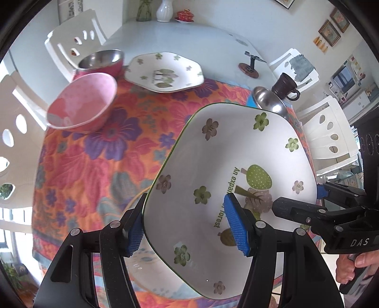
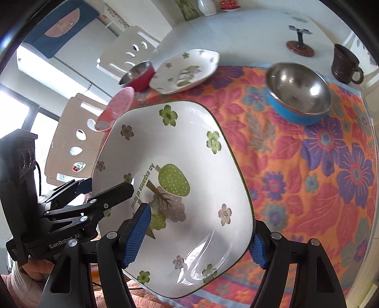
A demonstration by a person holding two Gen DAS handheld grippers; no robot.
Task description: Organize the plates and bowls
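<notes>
A large white plate with green flowers and a tree print (image 1: 227, 170) (image 2: 180, 189) is held tilted above the floral cloth by both grippers. My left gripper (image 1: 187, 225) is shut on its left rim; it also shows in the right wrist view (image 2: 104, 187). My right gripper (image 2: 196, 239) is shut on its right rim; it also shows in the left wrist view (image 1: 305, 201). A second, matching plate (image 1: 164, 72) (image 2: 187, 71) lies flat at the cloth's far edge. A pink bowl (image 1: 83, 101) and a red steel-lined bowl (image 1: 103, 62) stand far left. A blue steel-lined bowl (image 2: 298, 92) stands right.
A brown mug (image 2: 345, 64) and a small stand on a brown base (image 2: 299, 46) sit on the bare white table (image 2: 236, 33) beyond the cloth. A white vase (image 1: 164, 10) and a red cup on a saucer (image 1: 184, 16) stand at the far end. White chairs (image 1: 329, 132) surround the table.
</notes>
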